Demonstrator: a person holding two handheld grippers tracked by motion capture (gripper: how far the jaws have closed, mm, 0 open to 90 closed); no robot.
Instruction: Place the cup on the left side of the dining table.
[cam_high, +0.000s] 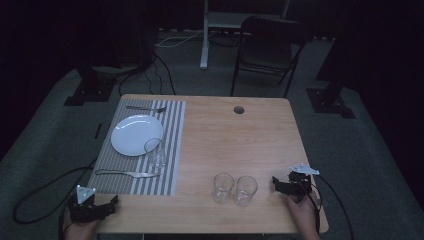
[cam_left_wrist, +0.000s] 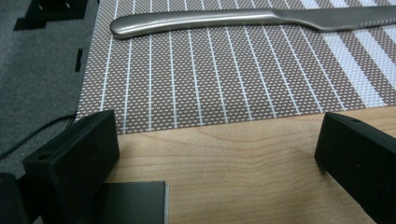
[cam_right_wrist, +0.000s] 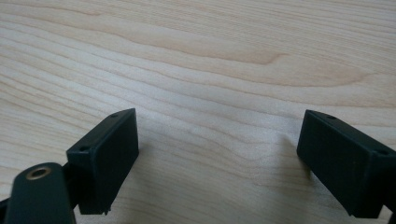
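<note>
A striped placemat (cam_high: 172, 130) covers the left part of the wooden table (cam_high: 225, 140). On it lie a white plate (cam_high: 136, 134), a fork (cam_high: 146, 108) behind the plate and a knife (cam_high: 127, 173) in front. A clear glass (cam_high: 155, 151) stands at the mat's right edge. Two more empty glasses (cam_high: 223, 187) (cam_high: 245, 190) stand side by side near the front edge. My left gripper (cam_high: 111, 205) (cam_left_wrist: 215, 140) is open at the front left corner, facing the mat (cam_left_wrist: 210, 79) and knife (cam_left_wrist: 243, 18). My right gripper (cam_high: 276, 186) (cam_right_wrist: 217, 135) is open over bare wood (cam_right_wrist: 210, 70), just right of the two glasses.
A round cable hole (cam_high: 239, 109) sits near the table's far edge. Behind the table stand a dark folding chair (cam_high: 267, 45) and a white post (cam_high: 204, 35). Black cables (cam_high: 35, 200) and stand bases (cam_high: 90, 90) lie on the grey floor.
</note>
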